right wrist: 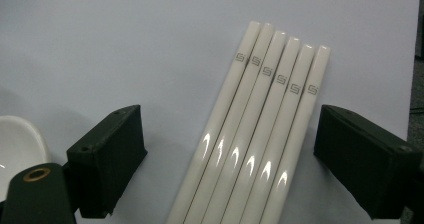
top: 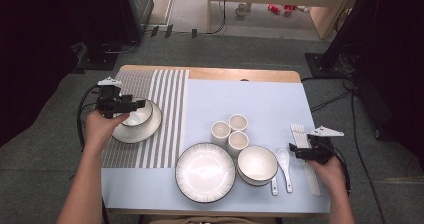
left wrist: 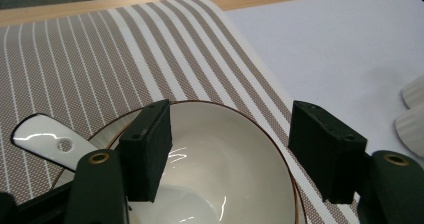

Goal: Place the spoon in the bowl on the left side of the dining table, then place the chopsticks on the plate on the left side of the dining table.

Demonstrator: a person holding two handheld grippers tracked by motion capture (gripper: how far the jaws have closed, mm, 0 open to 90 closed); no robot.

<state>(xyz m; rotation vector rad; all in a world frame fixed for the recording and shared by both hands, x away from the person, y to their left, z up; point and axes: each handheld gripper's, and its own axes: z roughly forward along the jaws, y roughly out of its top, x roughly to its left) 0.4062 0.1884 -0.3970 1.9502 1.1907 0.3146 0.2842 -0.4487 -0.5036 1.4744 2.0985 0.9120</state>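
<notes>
With the left gripper (left wrist: 227, 151) fingers open and straddling the white ceramic bowl (left wrist: 215, 169) on its white plate (top: 145, 129) on the striped placemat (left wrist: 100, 64), and the right gripper (right wrist: 227, 159) fingers open around the white chopsticks (right wrist: 260, 129), careless withdrawal may clip the rim and tip the bowl.

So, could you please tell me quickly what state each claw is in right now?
Left claw: open, over the white ceramic bowl, holding nothing.
Right claw: open, astride the white glossy chopsticks, not gripping.
</notes>
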